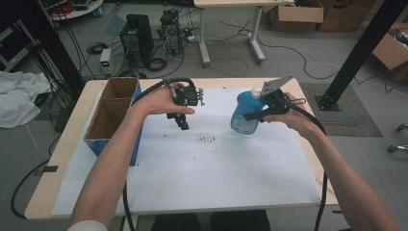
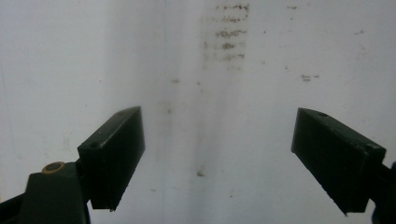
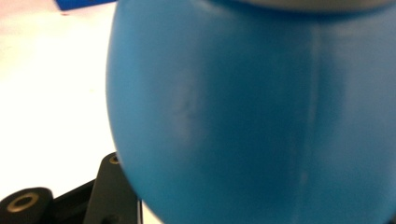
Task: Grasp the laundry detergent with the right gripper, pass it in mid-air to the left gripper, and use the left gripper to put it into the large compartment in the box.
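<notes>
A rounded blue plastic bottle (image 1: 244,114) with a pale cap is held clear of the surface (image 1: 202,168), clamped between the jaws of the right gripper (image 1: 256,115), which reaches it from the bottle's right side. In the right gripper view the bottle's smooth, glossy, bulging wall (image 3: 252,116) is seen pressed close against the camera, with one black jaw visible at its lower left edge. A grey three-cornered plate is carried on top of this gripper.

To the left of the bottle and apart from it, the left gripper (image 1: 182,120) is held above the surface with its jaws pointed downward. In the left gripper view these two blocky black jaws are spread wide with nothing between them (image 2: 217,163), over a white sheet marked with faint dark smudges (image 2: 229,32).

Farther left of the bottle, an open cardboard box (image 1: 111,115) with blue outer walls and two brown compartments is set on the wooden-edged surface.
</notes>
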The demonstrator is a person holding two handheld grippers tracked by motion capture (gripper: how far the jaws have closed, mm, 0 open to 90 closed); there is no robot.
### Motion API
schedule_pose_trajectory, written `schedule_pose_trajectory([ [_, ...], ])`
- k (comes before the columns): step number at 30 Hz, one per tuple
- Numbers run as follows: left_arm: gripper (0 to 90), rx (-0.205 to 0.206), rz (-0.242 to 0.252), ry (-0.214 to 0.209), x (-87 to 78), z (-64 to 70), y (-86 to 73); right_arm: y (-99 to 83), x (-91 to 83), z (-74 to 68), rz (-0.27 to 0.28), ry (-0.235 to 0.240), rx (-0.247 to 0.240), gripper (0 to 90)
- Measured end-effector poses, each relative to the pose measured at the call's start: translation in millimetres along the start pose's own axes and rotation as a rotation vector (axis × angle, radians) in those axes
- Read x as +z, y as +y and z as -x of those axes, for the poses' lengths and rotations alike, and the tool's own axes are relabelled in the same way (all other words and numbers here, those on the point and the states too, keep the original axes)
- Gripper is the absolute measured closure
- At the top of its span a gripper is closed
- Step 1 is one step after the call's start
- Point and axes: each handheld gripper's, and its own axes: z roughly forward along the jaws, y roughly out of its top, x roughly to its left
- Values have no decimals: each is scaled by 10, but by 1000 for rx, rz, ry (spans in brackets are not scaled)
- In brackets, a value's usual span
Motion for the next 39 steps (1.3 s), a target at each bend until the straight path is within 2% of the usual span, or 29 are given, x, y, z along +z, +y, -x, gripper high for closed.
schedule_pose_trajectory([
  [4, 182, -1, 7, 16, -153, 42, -30, 91, -31, -130, -7, 39, -39, 460],
  [5, 182, 4, 11, 23, -207, 48, -31, 138, -36, -196, -14, 60, -57, 459],
  [6, 182, 1, 28, 30, -301, 71, -33, 154, -37, -220, -19, 66, -59, 460],
  [7, 180, 1, 28, 30, -301, 71, -33, 154, -37, -220, -19, 66, -59, 460],
  [11, 180, 19, 63, 48, -534, 130, -4, 213, -8, -316, -14, 101, -86, 460],
  [16, 181, 47, 82, 42, -738, 209, 62, 244, 66, -371, -28, 118, -105, 460],
  [19, 180, 61, 120, 30, -846, 256, 119, 267, 137, -426, -52, 140, -119, 460],
  [23, 180, 82, 151, 21, -944, 309, 208, 282, 183, -468, -56, 158, -129, 460],
  [32, 179, 108, 164, -14, -971, 425, 405, 369, 306, -589, -57, 203, -162, 459],
  [39, 178, 119, 160, -38, -860, 496, 604, 398, 380, -645, -52, 217, -169, 459],
])
